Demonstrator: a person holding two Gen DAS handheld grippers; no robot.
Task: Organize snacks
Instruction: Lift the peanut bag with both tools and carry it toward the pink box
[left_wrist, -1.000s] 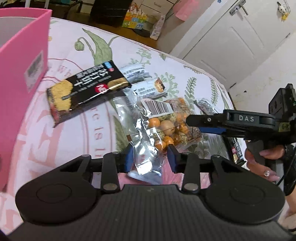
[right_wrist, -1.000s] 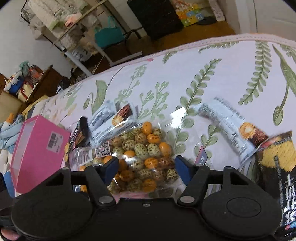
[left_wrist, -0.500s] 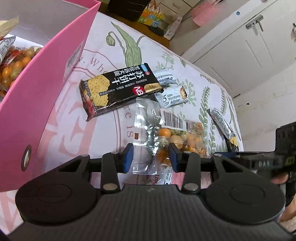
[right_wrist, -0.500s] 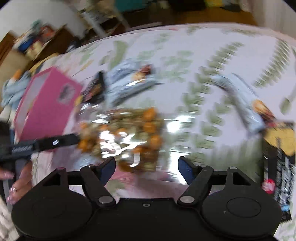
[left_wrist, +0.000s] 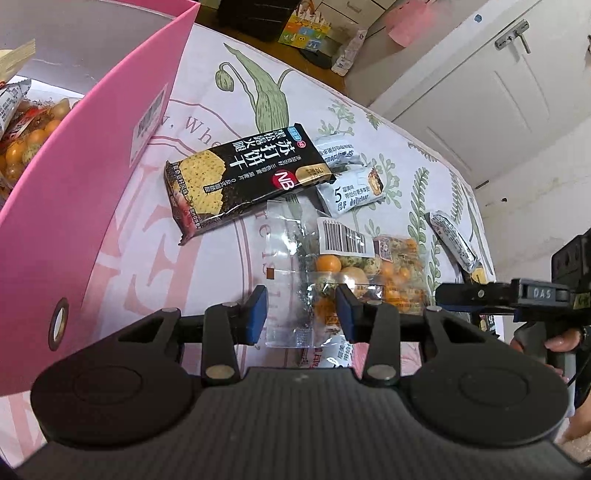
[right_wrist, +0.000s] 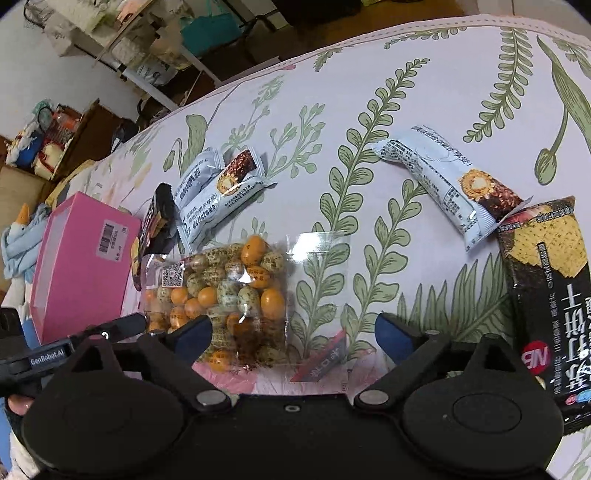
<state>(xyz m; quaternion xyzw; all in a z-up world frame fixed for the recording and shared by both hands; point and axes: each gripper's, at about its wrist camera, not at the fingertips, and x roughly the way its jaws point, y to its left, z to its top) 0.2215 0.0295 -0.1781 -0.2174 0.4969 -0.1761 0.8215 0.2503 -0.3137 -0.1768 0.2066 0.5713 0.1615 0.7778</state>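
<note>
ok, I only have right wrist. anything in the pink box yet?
Observer: Yes. Left wrist shows orange and speckled candies inside the pink box.
Operator: Left tool on the loose bag?
Observer: The left tool is open, with its pads on either side of the loose candy bag's clear end.
Operator: Any label on that side?
Observer: A white barcode sticker near the bag's top.

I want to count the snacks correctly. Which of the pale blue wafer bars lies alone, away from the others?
The wafer bar touching the black cracker pack by the right gripper; the two others overlap.
</note>
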